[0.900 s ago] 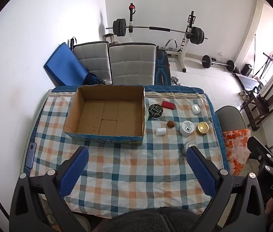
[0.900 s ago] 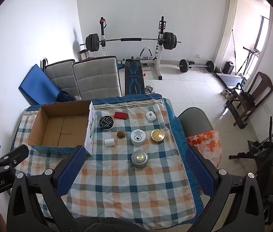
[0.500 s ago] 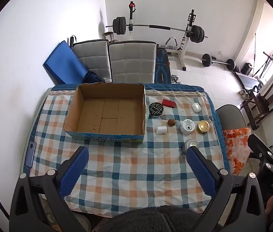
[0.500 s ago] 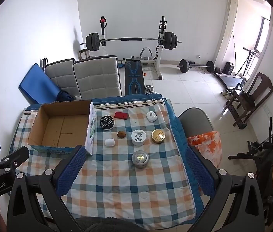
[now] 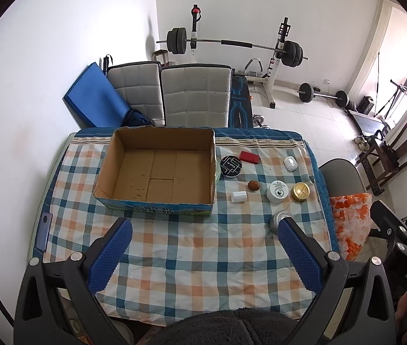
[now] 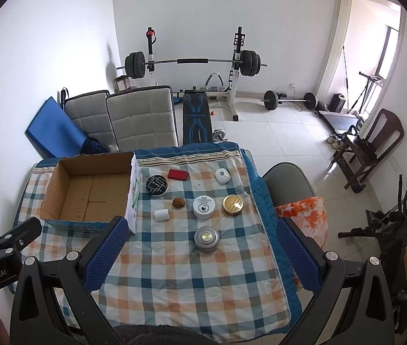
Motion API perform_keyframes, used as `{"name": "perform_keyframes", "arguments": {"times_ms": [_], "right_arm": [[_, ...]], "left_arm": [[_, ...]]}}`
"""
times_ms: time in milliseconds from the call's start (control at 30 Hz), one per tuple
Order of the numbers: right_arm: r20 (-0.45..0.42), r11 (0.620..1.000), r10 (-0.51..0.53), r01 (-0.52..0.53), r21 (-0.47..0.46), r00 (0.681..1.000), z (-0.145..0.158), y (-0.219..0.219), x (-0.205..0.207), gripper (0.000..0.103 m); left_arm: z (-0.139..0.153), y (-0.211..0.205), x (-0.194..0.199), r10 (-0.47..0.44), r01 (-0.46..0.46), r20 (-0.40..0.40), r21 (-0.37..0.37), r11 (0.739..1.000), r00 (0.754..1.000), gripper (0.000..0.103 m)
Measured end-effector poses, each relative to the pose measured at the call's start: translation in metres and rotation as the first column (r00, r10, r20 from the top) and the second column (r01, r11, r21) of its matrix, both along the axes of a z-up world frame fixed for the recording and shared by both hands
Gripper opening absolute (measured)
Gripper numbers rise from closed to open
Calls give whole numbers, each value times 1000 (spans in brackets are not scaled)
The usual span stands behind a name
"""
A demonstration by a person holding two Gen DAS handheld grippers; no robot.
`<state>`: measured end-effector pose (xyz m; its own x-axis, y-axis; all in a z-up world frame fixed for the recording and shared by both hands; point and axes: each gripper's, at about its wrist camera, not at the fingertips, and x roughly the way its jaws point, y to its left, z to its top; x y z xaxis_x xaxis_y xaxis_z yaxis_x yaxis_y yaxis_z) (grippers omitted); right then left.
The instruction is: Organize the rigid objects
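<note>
An empty cardboard box [image 5: 157,169] [image 6: 88,192] stands on the checked tablecloth [image 5: 189,244] at the left. To its right lie several small objects: a black round tin [image 6: 156,185], a red case [image 6: 178,174], a white pod [image 6: 222,176], a walnut [image 6: 178,203], a white cylinder [image 6: 161,214], a white jar [image 6: 203,207], a gold jar [image 6: 233,204] and a silver puck light [image 6: 206,238]. My left gripper [image 5: 203,247] is open and empty above the table's near part. My right gripper [image 6: 200,247] is open and empty, high above the silver puck light.
Two grey chairs [image 5: 174,95] stand behind the table, with a blue mat [image 5: 94,100] at the wall. A barbell rack [image 6: 192,66] and weights fill the room behind. A grey chair [image 6: 287,184] with an orange cloth [image 6: 301,215] is at the table's right side.
Both grippers have drifted slightly; the table and objects sit a little lower in both views. Both stay open and empty. No object has moved.
</note>
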<state>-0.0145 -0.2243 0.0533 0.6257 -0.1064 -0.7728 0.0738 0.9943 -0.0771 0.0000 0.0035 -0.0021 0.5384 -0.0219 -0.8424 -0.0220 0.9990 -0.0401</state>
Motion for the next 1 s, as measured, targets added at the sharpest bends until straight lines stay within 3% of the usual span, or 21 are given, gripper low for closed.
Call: {"name": "perform_keyframes", "arguments": {"times_ms": [1000], "right_arm": [[-2, 1000, -5, 5, 11, 1000, 4, 0, 1, 103]], "left_arm": [[3, 5, 1, -4, 4, -13, -1, 1000, 1000, 103]]}}
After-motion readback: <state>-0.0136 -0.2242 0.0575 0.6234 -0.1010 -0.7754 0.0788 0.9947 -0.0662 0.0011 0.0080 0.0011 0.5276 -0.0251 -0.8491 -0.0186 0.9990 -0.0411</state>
